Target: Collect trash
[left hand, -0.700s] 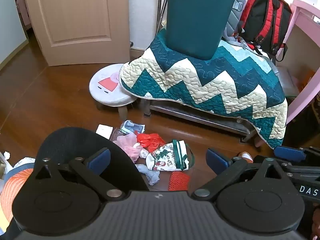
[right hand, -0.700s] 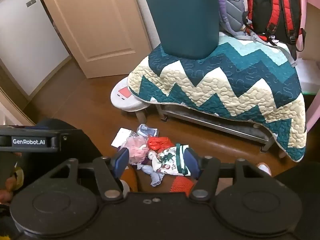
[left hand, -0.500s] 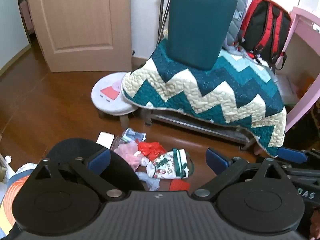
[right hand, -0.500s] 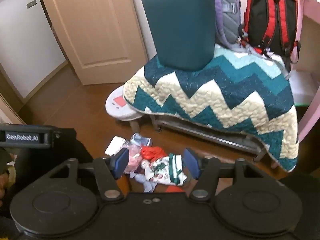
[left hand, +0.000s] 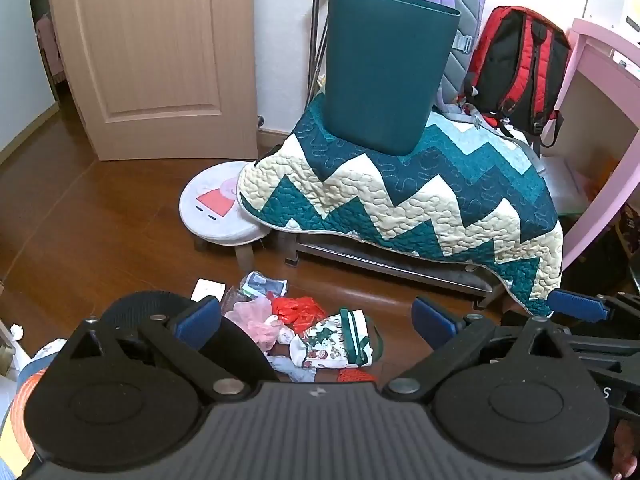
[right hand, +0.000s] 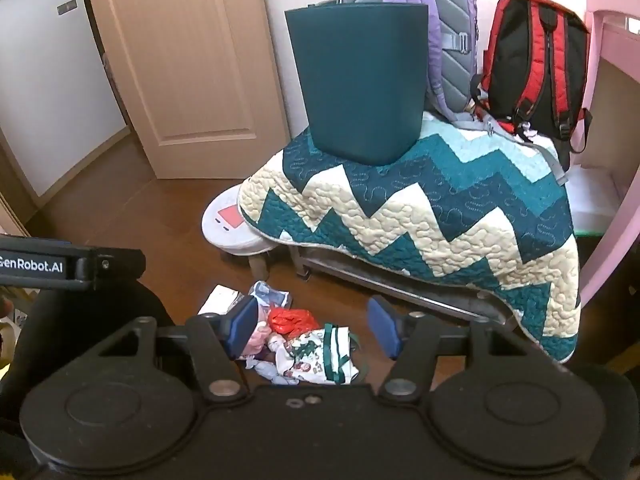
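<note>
A pile of trash lies on the wooden floor: a white-and-green printed wrapper [left hand: 336,342] [right hand: 316,358], a red plastic bag [left hand: 298,310] [right hand: 290,320], a pink mesh piece [left hand: 254,316], a white paper [left hand: 208,290] [right hand: 222,300] and a blue-grey packet [left hand: 264,283] [right hand: 272,298]. A dark teal trash bin [left hand: 384,76] [right hand: 360,80] stands upright on a quilt-covered bench. My left gripper [left hand: 316,320] is open and empty above the pile. My right gripper [right hand: 314,330] is open and empty above the pile.
The zigzag quilt [left hand: 420,200] [right hand: 420,216] drapes a low bench. A small round white stool [left hand: 218,210] [right hand: 230,224] stands left of it. A purple backpack [right hand: 420,12] and a red-black backpack [left hand: 520,68] lean behind. A door [left hand: 152,52] is at left, pink furniture [left hand: 600,120] at right.
Both grippers have lifted and tilted up, so the trash pile sits lower in view and the bin's top and the backpacks now show. Both stay open.
</note>
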Demonstrator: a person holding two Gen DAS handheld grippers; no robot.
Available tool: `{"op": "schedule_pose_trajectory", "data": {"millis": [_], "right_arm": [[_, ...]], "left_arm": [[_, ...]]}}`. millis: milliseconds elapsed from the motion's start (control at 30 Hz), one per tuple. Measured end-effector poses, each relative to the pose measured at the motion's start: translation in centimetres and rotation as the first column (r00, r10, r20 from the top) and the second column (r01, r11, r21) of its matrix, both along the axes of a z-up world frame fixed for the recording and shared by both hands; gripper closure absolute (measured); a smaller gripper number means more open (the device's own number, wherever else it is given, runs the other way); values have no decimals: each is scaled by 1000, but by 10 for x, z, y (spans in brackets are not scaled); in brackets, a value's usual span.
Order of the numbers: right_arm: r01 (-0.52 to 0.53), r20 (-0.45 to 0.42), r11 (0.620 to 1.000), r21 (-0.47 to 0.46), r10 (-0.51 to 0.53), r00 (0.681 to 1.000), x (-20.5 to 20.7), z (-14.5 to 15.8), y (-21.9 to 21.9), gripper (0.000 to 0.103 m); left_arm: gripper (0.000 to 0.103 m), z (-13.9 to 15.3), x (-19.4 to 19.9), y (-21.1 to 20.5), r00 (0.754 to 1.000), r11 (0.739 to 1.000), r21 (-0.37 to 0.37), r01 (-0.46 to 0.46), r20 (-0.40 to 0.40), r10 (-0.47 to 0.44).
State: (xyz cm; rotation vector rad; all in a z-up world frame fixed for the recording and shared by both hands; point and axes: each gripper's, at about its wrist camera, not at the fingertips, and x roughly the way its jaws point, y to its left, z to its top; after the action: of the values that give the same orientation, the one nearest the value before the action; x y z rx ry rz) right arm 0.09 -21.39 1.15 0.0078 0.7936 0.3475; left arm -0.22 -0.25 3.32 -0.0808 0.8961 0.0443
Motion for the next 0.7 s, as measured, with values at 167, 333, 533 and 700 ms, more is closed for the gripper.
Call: {"op": "schedule_pose_trajectory", "data": {"millis": [167, 333, 533, 700], "right_arm": [[-3, 8, 1000, -4, 3, 1000, -1, 0, 2, 42], [-4, 8, 1000, -4, 4, 1000, -1, -2, 2, 42], [-10, 7, 1000, -14, 10, 1000, 0, -1, 3, 42], [-7, 1, 1000, -18, 7, 1000, 2, -2, 3, 42]], "left_arm": [[1, 1, -2, -1, 1000, 1000, -1, -5, 9, 5], [1, 2, -2, -2, 1000, 1000, -1, -5, 8, 5], [1, 2, -3, -5, 1000, 1000, -5, -6, 7, 7], [1, 2, -2, -6, 1000, 1000, -5, -8, 5, 8]]}}
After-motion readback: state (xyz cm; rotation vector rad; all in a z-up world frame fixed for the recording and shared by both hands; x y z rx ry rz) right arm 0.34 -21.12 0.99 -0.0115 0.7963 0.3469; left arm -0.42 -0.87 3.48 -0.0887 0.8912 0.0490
